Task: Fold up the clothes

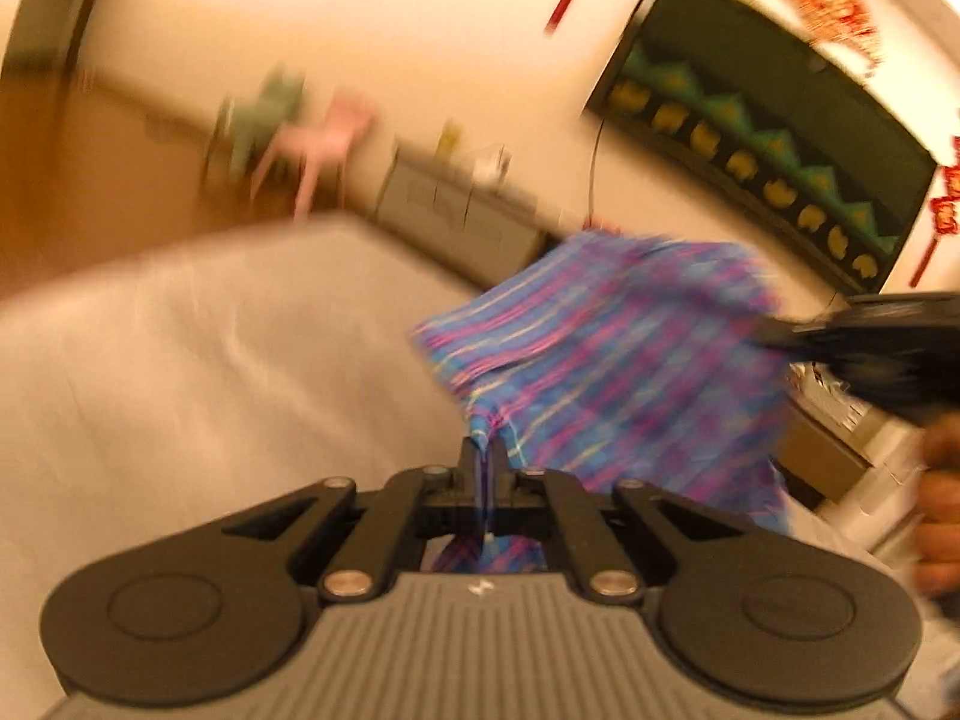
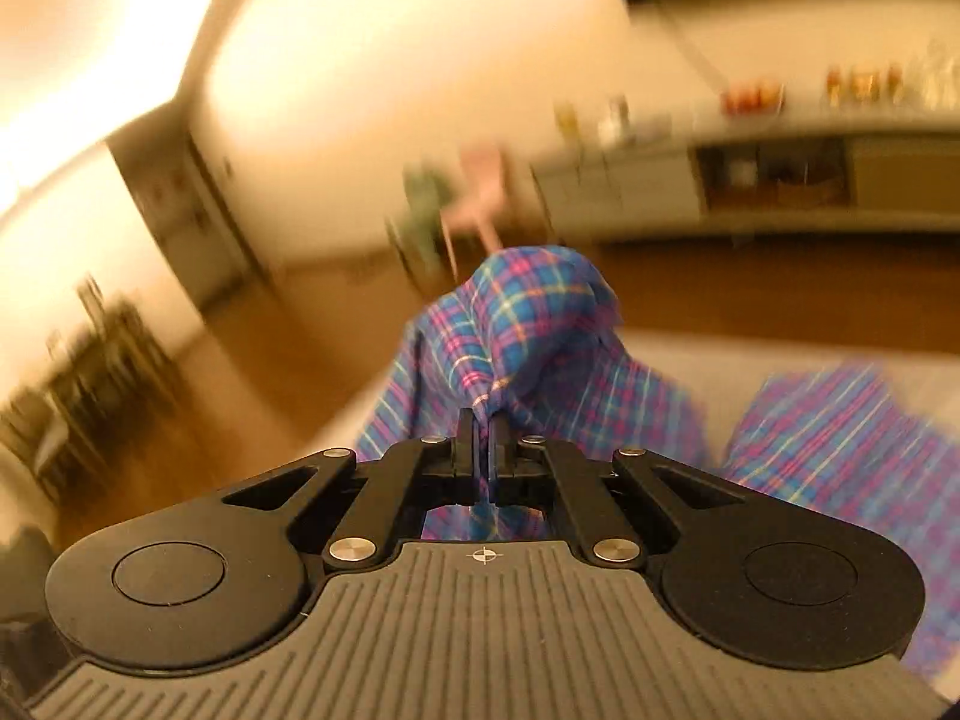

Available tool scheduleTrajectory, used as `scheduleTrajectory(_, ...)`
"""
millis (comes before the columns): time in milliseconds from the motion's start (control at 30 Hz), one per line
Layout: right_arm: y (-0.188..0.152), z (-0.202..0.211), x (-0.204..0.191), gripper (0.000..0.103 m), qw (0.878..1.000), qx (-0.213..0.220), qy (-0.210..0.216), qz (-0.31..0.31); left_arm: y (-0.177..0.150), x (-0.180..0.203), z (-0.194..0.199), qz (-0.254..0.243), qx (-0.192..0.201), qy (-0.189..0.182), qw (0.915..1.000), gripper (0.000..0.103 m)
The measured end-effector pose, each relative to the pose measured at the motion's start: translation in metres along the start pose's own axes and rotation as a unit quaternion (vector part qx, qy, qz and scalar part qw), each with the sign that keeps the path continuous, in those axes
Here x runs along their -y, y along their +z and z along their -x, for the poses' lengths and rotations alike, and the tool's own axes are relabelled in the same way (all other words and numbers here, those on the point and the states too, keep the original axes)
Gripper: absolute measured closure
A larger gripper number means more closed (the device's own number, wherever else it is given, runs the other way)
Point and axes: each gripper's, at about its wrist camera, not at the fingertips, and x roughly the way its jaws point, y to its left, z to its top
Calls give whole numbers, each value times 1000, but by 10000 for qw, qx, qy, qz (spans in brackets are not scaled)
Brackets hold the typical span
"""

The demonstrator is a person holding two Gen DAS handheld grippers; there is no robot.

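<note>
A blue, pink and yellow plaid garment [image 1: 606, 348] hangs lifted above the white sheet [image 1: 210, 360], blurred by motion. My left gripper [image 1: 482, 450] is shut on a bunched edge of it, cloth running down between the fingers. At the right edge of the left wrist view the other gripper [image 1: 888, 354] holds the garment's far side, with a hand [image 1: 942, 510] below it. In the right wrist view my right gripper [image 2: 482, 420] is shut on a gathered knot of the plaid garment [image 2: 528, 324], which drapes over the white surface [image 2: 708, 372] beyond.
A low grey cabinet [image 1: 456, 210] stands against the wall behind the bed. A dark framed picture [image 1: 768, 126] hangs above it. A pink chair [image 1: 324, 144] and a green one stand on the wooden floor [image 1: 90, 192]. Dark dining chairs [image 2: 90, 360] are at far left.
</note>
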Motion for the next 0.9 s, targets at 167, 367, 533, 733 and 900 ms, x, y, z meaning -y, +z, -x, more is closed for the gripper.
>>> scheduleTrajectory(167, 42, 175, -37, 103, 9894, 1414, 269, 179, 63, 42, 71, -257, 1046, -607, 9923, 102)
scheduleTrajectory(367, 80, 341, -104, 103, 9512, 2961, 227, 840, 172, 118, 182, -817, 2256, -1550, 9583, 102)
scheduleTrajectory(533, 97, 421, -146, 103, 9222, 3628, 130, 1334, 227, 161, 248, -1079, 2803, -1965, 9334, 102)
scheduleTrajectory(733, 109, 357, -120, 103, 9304, 3292, -510, 1528, 245, 194, 198, -1274, 2463, -1705, 9455, 101)
scheduleTrajectory(900, 117, 217, -48, 103, 9497, 2511, -1205, 1430, 202, 205, 40, -1747, 1531, -1001, 9675, 101)
